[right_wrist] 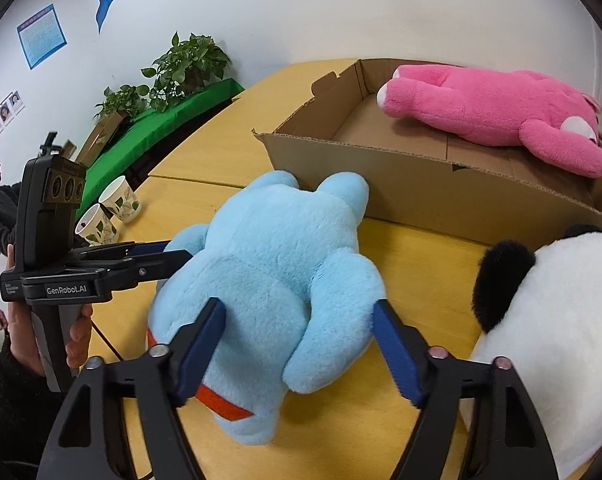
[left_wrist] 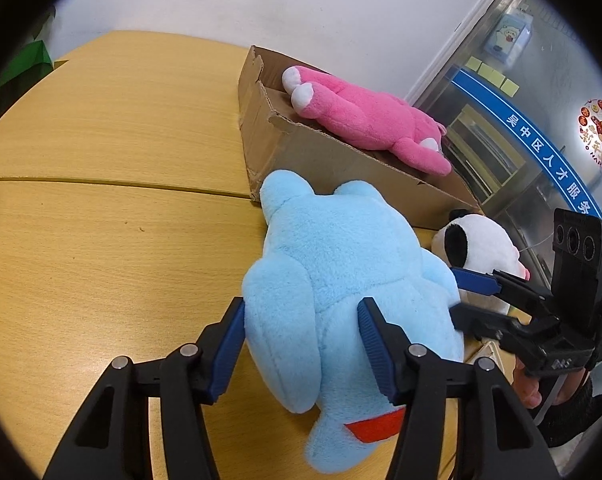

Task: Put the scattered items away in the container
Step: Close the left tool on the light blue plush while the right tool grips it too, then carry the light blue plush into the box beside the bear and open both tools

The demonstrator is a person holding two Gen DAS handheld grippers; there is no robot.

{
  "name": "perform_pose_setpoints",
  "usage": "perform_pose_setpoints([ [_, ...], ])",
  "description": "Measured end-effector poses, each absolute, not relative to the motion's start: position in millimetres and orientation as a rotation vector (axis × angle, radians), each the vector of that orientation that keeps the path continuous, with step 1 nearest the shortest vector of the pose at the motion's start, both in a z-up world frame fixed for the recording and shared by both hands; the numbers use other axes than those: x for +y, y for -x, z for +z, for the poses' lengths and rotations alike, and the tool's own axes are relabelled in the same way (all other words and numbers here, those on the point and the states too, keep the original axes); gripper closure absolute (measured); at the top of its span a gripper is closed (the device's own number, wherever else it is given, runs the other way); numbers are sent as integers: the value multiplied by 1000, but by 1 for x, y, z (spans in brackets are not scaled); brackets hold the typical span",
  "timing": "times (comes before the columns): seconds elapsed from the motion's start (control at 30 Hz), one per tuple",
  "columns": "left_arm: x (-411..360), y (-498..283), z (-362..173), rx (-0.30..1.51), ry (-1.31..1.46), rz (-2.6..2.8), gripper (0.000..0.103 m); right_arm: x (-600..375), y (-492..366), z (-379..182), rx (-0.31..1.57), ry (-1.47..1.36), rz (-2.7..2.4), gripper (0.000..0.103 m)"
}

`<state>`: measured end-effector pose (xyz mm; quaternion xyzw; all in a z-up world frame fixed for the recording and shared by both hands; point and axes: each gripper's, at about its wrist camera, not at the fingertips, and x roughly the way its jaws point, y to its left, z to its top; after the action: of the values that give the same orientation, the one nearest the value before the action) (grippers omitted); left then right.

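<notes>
"GenRobot.AI" on left hand-held gripper (right_wrist: 169, 254); "HAPPY" on window sticker (left_wrist: 600, 132).

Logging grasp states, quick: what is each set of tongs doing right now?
Left tongs: closed on the blue plush toy, pads pressed into it.
Right tongs: also straddling the blue plush; whether they grip it cannot be told.

We see a blue plush toy (left_wrist: 341, 280) lying beside the cardboard box (left_wrist: 341, 160), where a pink plush toy (left_wrist: 365, 120) rests.
</notes>
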<state>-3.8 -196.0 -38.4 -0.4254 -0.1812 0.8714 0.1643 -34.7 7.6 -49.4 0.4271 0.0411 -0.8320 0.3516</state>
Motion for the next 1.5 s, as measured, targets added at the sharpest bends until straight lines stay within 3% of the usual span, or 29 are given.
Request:
perform_pose_setpoints([
  [0.1,-197,3,-38,-512,1210,2484,53,6,39,-50,135,-1110,-2168,51],
  [0.13,-197,2,-37,-500,1213,2495,61,6,39,-51,153,-1114,-2183,62],
  [0.17,-198,1,-37,-490,1223,2504,71,6,41,-53,156,-1124,-2179,81],
  [0.2,-200,1,-38,-481,1238,2514,79,6,43,-55,158,-1135,-2175,82],
  [0.27,-205,-1,-41,-512,1238,2496,79,5,46,-59,163,-1156,-2166,80],
  [0.33,-208,-2,-44,-526,1239,2487,79,5,50,-63,169,-1177,-2157,68],
  [0.37,-208,-2,-45,-522,1245,2490,79,5,52,-65,171,-1187,-2153,53],
  [0.43,-208,-1,-47,-513,1259,2496,79,5,56,-69,176,-1208,-2143,48],
  [0.5,-208,0,-48,-504,1272,2503,79,4,59,-73,181,-1228,-2134,54],
  [0.53,-208,0,-49,-502,1277,2505,79,4,61,-75,184,-1239,-2129,71],
  [0.83,-209,-11,-41,-526,1239,2512,80,9,46,-55,171,-1099,-2191,78],
  [1.07,-193,-9,37,-407,1022,2617,80,27,40,-7,119,-939,-2245,78],
  [1.3,-185,74,103,-250,897,2671,80,26,109,54,119,-815,-2312,78],
  [1.5,-172,173,86,-212,1010,2650,80,17,188,57,138,-852,-2380,78],
])
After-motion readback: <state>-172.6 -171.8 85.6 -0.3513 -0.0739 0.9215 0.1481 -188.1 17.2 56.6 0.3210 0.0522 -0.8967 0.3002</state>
